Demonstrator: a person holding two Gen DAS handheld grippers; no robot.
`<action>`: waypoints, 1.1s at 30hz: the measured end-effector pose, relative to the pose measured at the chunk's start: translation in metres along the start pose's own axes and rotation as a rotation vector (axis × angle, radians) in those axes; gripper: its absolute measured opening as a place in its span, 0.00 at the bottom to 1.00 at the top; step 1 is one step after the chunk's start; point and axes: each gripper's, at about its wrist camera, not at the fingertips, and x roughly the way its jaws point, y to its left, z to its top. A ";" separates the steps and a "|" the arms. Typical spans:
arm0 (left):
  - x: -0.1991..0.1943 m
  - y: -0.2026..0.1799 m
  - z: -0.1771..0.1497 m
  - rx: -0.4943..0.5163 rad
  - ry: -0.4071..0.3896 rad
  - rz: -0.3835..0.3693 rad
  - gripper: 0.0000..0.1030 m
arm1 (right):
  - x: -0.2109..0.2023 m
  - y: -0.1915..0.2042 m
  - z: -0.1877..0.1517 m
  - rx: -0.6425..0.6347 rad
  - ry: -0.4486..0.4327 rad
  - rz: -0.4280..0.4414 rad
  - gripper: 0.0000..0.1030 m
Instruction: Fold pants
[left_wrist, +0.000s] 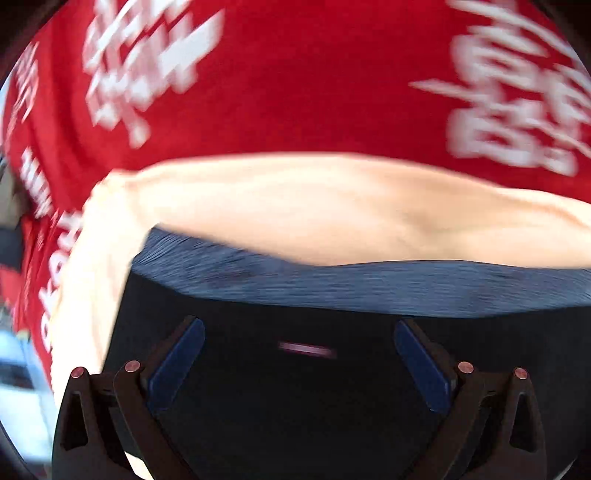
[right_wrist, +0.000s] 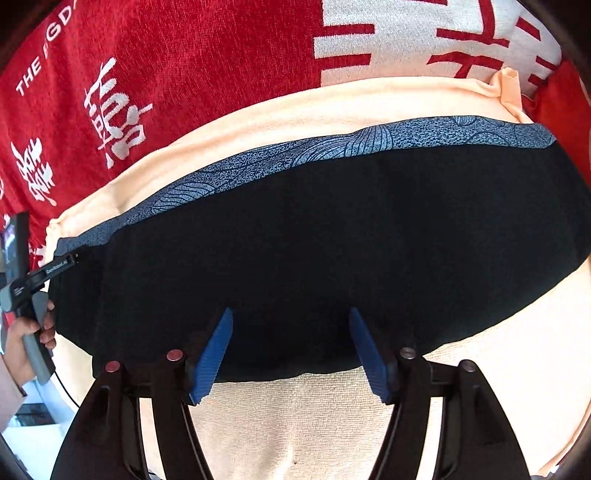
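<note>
Black pants (right_wrist: 314, 240) with a blue patterned band (right_wrist: 332, 147) along the far edge lie folded and flat on a cream cloth (right_wrist: 295, 424). My right gripper (right_wrist: 291, 312) hovers open over the pants' near edge, with nothing pinched between its blue pads. In the left wrist view, blurred, my left gripper (left_wrist: 298, 325) stands wide open above the black pants (left_wrist: 332, 387), with the blue band (left_wrist: 369, 284) just beyond it. A small pale label (left_wrist: 306, 349) shows on the fabric between the fingers. From the right wrist view, the left gripper (right_wrist: 68, 258) is at the pants' left end.
A red blanket (right_wrist: 203, 74) with white lettering lies under the cream cloth (left_wrist: 295, 206) and fills the far side. A hand (right_wrist: 26, 332) holds the left gripper's handle at the left edge. A dark screen-like object (right_wrist: 16, 240) stands at far left.
</note>
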 end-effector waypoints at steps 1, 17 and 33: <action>0.014 0.007 0.002 -0.021 0.014 -0.031 1.00 | -0.001 0.001 -0.001 0.003 -0.003 -0.003 0.67; -0.096 -0.137 -0.072 0.238 0.060 -0.260 1.00 | -0.028 -0.018 -0.017 0.146 0.093 0.123 0.76; -0.101 -0.282 -0.075 0.264 0.087 -0.308 1.00 | -0.085 -0.188 -0.028 0.508 -0.118 -0.058 0.74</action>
